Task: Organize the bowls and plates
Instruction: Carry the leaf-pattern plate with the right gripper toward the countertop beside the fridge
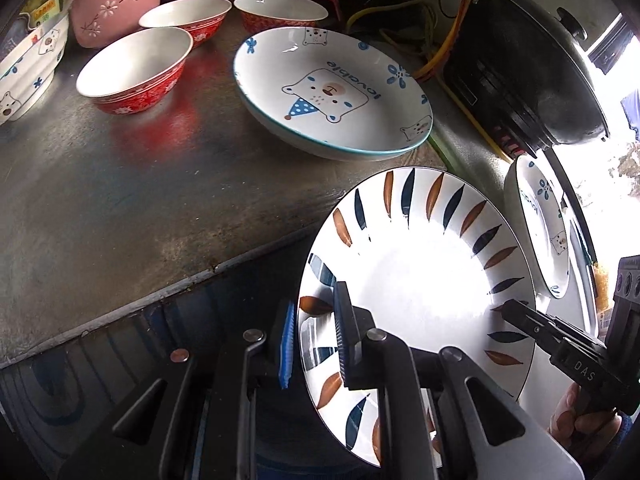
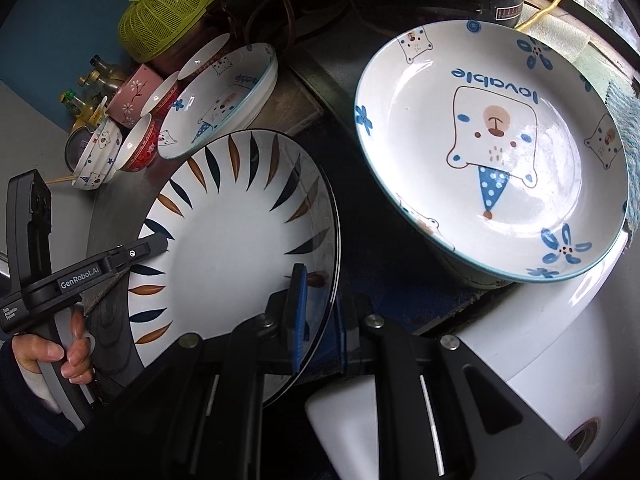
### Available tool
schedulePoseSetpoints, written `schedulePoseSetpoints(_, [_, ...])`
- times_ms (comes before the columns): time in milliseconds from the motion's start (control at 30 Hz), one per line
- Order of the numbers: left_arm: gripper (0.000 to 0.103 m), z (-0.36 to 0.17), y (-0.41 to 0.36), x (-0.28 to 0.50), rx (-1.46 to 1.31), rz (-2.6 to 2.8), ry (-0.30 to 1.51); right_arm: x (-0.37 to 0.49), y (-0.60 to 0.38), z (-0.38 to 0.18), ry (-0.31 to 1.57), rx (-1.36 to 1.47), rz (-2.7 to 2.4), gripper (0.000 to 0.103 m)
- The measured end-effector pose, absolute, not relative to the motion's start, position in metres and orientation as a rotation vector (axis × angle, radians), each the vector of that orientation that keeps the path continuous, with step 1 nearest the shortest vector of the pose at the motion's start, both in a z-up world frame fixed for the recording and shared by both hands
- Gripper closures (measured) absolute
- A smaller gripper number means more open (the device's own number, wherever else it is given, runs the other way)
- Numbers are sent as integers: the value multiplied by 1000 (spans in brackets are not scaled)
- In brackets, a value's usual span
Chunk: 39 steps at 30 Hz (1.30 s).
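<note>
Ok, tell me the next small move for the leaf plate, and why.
Probably carry the leaf plate toward the counter and set it down flat. Both the left hand-held gripper and right hand-held gripper clamp opposite rims, holding it tilted off the counter's edge, and bare counter lies in front of the bear plate.

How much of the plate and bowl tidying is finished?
Not much looks done: nothing is stacked yet. In hand: the leaf-pattern plate is clamped on opposite rims by the left hand-held gripper and the right hand-held gripper. Left: two bear plates, one on the counter, one nearer the right gripper, plus three red bowls sitting separately.
</note>
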<state>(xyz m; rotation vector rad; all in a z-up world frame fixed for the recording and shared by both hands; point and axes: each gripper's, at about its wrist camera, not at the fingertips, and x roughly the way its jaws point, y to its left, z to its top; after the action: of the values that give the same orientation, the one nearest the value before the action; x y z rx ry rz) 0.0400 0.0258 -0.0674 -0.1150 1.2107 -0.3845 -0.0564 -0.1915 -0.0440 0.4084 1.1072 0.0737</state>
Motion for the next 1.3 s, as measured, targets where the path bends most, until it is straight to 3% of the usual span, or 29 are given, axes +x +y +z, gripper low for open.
schedulePoseSetpoints(500, [87, -46, 124, 14, -275, -173, 1118, -16, -111, -25, 1114, 239, 266, 90])
schedulePoseSetpoints(1300, [87, -56, 323, -41, -578, 375, 985, 58, 95, -49, 1203, -32, 708, 89])
